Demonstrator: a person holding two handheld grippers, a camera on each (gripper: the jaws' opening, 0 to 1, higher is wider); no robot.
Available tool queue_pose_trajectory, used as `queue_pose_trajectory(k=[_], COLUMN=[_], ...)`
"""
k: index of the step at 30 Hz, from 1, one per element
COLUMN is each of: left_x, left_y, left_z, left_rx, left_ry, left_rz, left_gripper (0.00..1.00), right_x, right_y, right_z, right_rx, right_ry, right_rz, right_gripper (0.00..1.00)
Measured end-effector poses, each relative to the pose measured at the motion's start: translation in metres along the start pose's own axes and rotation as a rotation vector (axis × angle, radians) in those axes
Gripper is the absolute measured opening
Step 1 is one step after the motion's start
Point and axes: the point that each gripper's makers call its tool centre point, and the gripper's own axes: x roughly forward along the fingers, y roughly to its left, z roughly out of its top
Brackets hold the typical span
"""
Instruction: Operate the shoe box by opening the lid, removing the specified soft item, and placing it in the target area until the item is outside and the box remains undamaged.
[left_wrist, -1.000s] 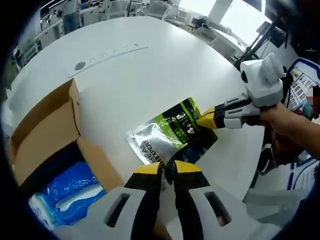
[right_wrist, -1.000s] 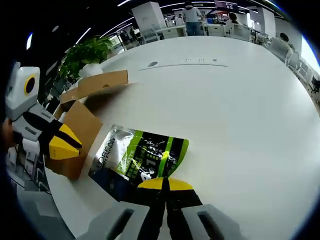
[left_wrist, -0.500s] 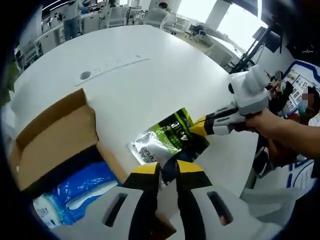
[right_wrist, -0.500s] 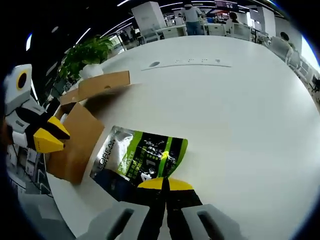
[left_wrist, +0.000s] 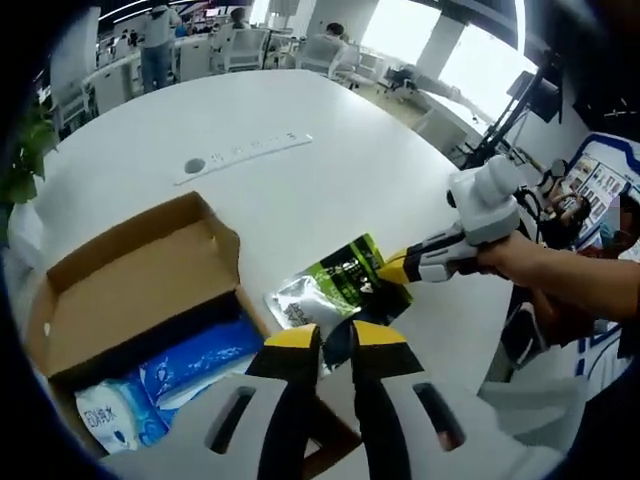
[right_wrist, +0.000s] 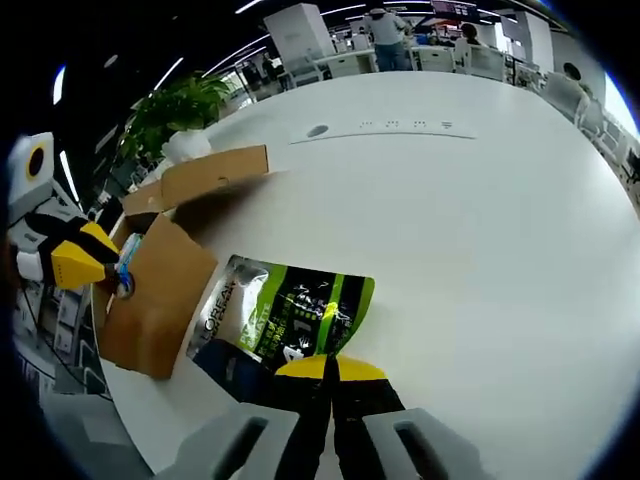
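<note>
Shoe box (left_wrist: 150, 280) lid open, mid-left of left gripper view. Green pouch (right_wrist: 290, 315) out, flat on white table (right_wrist: 480, 230), center-bottom; right gripper (right_wrist: 330, 372) clamped on pouch edge. Left gripper (left_wrist: 335, 340) jaws together, empty. Left, by my read: release.

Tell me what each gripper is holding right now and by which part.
The right gripper pinches the green and silver pouch by its near edge, as it lies on the white table. The left gripper holds nothing.
</note>
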Motion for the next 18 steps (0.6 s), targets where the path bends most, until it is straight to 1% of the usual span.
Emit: queue_pose_trajectory(k=[5, 12, 18], left_x=[-0.01, -0.024, -0.04], left_y=[0.007, 0.014, 0.022], left_z=[-0.002, -0.005, -0.008], left_rx=[-0.029, -0.029, -0.042], left_ry=[-0.022, -0.049, -0.073], left_rz=[0.007, 0.025, 0.038], left_gripper=[0.11, 0.11, 0.11], right_x=[0.002, 0.005, 0.006], right_y=[0.002, 0.004, 0.004], right_z=[0.003, 0.004, 0.004], right_rx=[-0.005, -0.002, 0.008], right_ry=[0.004, 0.007, 0.006], right_rz=[0.001, 0.009, 0.013], right_gripper=[0.0, 0.0, 0.0])
